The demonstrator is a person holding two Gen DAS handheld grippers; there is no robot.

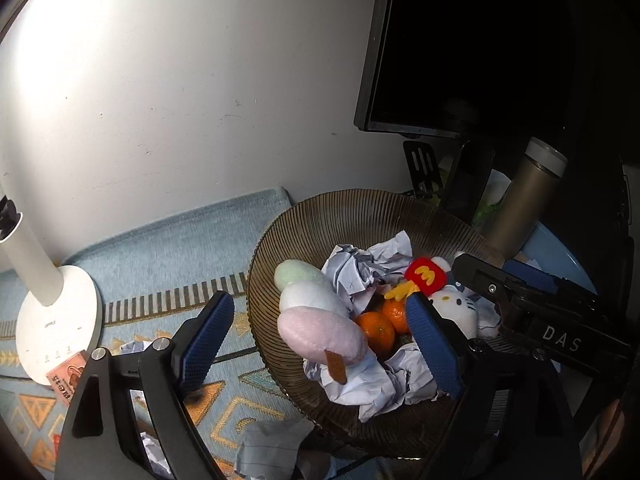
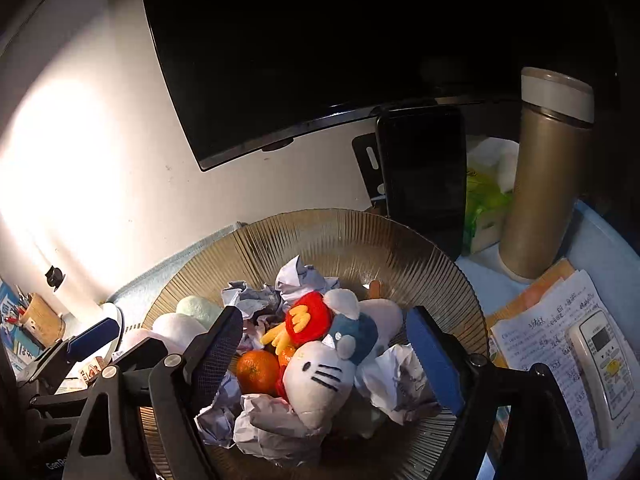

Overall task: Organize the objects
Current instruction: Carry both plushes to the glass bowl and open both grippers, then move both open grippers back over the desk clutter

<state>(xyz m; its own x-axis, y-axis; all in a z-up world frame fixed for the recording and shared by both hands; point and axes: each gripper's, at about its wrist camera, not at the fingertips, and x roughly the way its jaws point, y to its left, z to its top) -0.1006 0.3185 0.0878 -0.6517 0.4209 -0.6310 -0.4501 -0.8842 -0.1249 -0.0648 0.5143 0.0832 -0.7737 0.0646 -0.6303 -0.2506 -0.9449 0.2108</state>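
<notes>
Hovering over the bowl (image 2: 352, 236), both my tongs, left (image 1: 320, 344) and right (image 2: 324, 356), were wide open and empty. Toys, oranges (image 2: 258, 372) and paper wads (image 2: 396, 380) sat jumbled inside it, more wads (image 1: 268, 448) just beside it, so sorting had barely started, I reckoned.

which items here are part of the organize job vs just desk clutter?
Job:
ribbed brown glass bowl
white cat plush toy
pastel three-ball dango plush
orange tangerines
crumpled white paper balls
left claw, right claw, both open

Lying about:
gold steel thermos
white remote control
white lamp base
black monitor
</notes>
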